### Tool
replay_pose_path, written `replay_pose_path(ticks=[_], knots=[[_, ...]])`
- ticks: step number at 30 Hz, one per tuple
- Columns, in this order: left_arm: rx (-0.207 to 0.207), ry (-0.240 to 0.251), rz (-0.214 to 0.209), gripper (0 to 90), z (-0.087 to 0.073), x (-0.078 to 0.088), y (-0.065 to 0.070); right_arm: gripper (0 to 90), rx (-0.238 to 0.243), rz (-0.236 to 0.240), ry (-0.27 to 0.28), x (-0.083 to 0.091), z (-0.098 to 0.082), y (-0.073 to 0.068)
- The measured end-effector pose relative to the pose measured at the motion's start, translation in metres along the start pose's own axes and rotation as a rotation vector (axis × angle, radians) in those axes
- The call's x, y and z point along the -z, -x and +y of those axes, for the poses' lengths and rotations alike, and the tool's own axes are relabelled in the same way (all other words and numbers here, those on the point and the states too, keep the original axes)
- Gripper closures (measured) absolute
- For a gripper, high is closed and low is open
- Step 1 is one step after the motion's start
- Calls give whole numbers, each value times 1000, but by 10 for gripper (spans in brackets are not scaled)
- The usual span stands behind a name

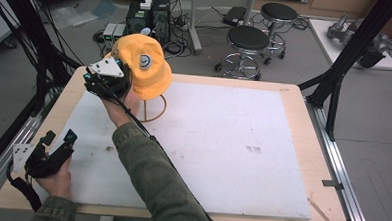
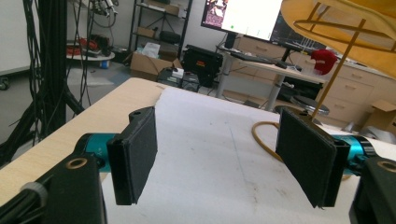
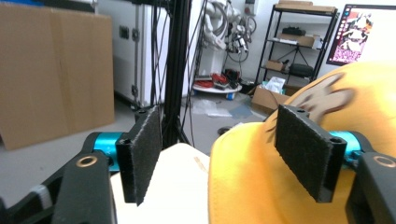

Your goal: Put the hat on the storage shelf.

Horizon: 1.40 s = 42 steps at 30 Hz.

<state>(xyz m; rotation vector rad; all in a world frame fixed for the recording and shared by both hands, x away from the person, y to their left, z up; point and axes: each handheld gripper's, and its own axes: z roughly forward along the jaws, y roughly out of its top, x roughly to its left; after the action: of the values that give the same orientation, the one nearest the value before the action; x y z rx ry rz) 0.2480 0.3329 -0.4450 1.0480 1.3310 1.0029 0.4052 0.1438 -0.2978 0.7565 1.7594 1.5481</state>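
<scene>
At the near left corner of the bench point(image 1: 285, 92) the left tool point(image 1: 57, 140) rests low in the person's hand, its jaws spread with nothing between them; in the left gripper view they frame bare white board and, farther off, the foot of the stand.

One yellow cap point(image 1: 145, 65) sits on one wire stand point(image 1: 153, 111) toward the far left of the bench. The stand is a thin brass-coloured rod rising from a ring base that lies on the white board point(image 1: 207, 141) covering most of the bench top. The cap bears one round pale badge on its crown; whatever is printed on it is too small to read. In the right gripper view a blurred brown-and-white figure shows on the cap's side, with no legible writing.

The right tool point(image 1: 110, 79) is held up against the cap's left side, its grey three-cornered plate on top. Its jaws stand apart, with the cap's edge lying between them but not pinched: the left pad hangs clear over the bench edge, and the right pad is just beside the yellow fabric.

On the floor beyond the bench stand two black round stools point(image 1: 247, 40).
</scene>
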Motion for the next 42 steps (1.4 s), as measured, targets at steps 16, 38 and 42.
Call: replay_pose_path(ticks=[16, 38, 42], knots=[[-5, 5, -19, 294, 2, 2, 8, 147, -56, -139, 84, 101, 30, 96], [-28, 5, -19, 293, 2, 10, 10, 119, -181, -326, 94, 216, -4, 195], [-26, 0, -25, 293, 2, 11, 11, 113, -182, -338, 94, 233, -7, 200]])
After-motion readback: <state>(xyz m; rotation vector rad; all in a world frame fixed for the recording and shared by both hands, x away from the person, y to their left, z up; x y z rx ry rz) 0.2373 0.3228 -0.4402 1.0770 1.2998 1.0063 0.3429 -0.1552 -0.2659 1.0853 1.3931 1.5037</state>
